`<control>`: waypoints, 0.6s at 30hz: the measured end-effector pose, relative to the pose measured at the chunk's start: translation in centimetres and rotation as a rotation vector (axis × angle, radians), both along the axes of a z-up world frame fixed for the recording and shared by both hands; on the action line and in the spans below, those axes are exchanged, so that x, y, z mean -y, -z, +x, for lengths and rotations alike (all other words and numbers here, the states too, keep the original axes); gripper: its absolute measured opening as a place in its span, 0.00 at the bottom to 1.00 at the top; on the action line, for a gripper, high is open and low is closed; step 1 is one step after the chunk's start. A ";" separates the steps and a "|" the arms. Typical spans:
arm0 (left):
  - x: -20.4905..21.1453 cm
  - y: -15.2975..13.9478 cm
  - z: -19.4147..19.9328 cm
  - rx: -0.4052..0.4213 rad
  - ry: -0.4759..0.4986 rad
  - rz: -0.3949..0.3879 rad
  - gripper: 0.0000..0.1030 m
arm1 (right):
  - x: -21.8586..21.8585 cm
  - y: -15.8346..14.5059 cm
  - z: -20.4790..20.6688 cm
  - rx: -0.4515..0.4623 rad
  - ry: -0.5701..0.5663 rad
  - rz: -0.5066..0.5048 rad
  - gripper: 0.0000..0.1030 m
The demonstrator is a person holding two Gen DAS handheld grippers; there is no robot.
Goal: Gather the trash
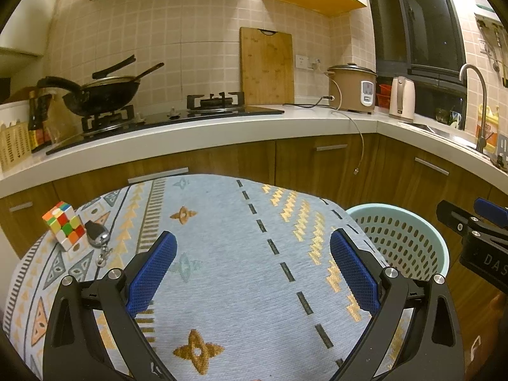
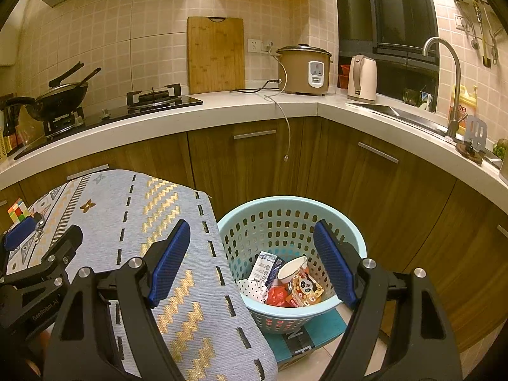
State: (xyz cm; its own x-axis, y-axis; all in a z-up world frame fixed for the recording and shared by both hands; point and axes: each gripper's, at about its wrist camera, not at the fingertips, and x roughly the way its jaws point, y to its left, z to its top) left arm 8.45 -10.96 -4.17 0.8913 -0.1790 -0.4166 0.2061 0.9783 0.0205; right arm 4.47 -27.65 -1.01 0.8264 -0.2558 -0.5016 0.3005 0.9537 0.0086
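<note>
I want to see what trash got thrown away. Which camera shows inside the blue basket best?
The right wrist view. It looks down into the basket, showing the wrappers and a paper cup at the bottom. The left wrist view shows only the basket's rim and holed wall beside the table; the trash is hidden.

Puzzle cube (image 1: pixel 64 229) beside key fob (image 1: pixel 94 234) on tablecloth (image 1: pixel 222 254)

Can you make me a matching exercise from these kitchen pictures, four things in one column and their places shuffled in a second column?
Things:
1. multicoloured puzzle cube
2. white paper cup
3. black wok
4. bamboo cutting board

Places:
A. leaning on the tiled wall
B. on the patterned tablecloth
C. inside the light blue perforated basket
D. on the gas stove

Pairs: 1-B, 2-C, 3-D, 4-A
</note>
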 end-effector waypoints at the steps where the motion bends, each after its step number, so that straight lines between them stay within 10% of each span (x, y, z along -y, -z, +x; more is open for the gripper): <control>1: 0.0 0.0 -0.1 0.004 -0.002 0.001 0.91 | 0.0 0.0 0.0 0.000 0.000 0.000 0.74; 18: 0.1 -0.4 -0.4 0.013 -0.021 0.007 0.92 | -0.2 -0.4 -0.1 0.008 -0.007 -0.002 0.74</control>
State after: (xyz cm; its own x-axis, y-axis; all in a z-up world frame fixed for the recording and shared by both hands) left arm 8.05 -11.06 -3.78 0.9000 -0.1576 -0.4065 0.1852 0.9823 0.0294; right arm 4.33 -27.46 -0.63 0.8324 -0.2509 -0.4942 0.2939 0.9558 0.0096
